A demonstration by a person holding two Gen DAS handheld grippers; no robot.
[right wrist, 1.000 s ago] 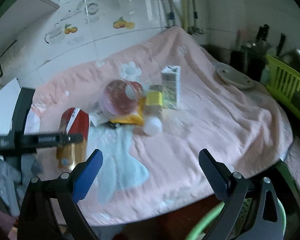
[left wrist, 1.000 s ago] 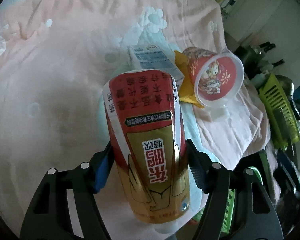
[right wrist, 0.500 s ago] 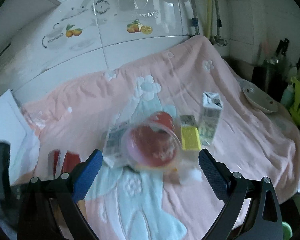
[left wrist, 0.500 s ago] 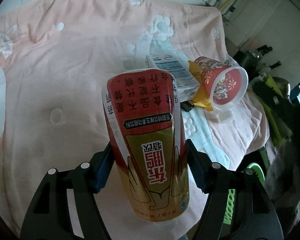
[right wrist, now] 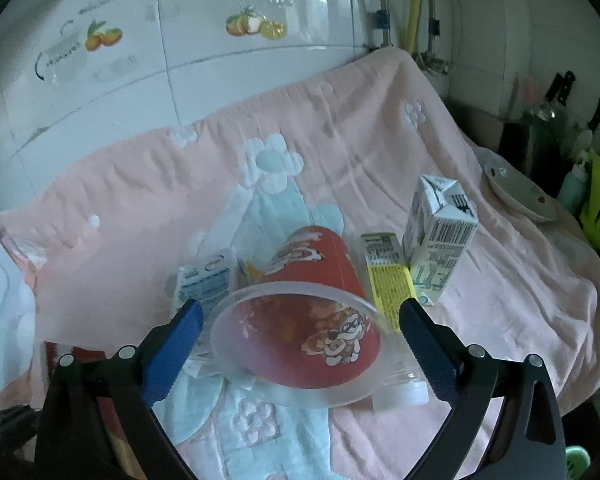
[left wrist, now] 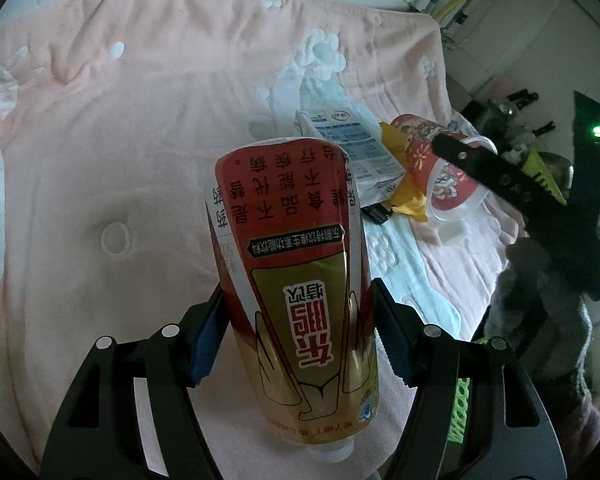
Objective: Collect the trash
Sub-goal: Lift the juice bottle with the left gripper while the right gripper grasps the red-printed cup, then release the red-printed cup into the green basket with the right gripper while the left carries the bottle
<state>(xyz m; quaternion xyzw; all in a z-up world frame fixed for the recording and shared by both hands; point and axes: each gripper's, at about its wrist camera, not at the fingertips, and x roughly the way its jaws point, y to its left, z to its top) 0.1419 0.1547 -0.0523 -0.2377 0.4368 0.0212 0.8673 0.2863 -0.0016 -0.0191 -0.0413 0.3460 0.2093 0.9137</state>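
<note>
The left gripper (left wrist: 300,324) holds one red and gold drink bottle (left wrist: 296,280), its blue-padded fingers (left wrist: 206,340) pressed on both sides of the body, cap end towards the camera, above the pink blanket (left wrist: 120,140) that covers the surface.

The right gripper (right wrist: 300,344) has its fingers spread wide on either side of one red plastic cup (right wrist: 312,320), which lies on its side with its clear rim facing the camera; the pads are not touching it.

Beside the cup lie one blue and white flat packet (right wrist: 206,286) on the left and one yellow box (right wrist: 386,280) on the right. One white milk carton (right wrist: 440,240) stands upright just beside the yellow box. One small clear bottle with a white cap (right wrist: 400,394) lies under the cup's rim. One white dish (right wrist: 520,196) sits at the blanket's right edge.
</note>
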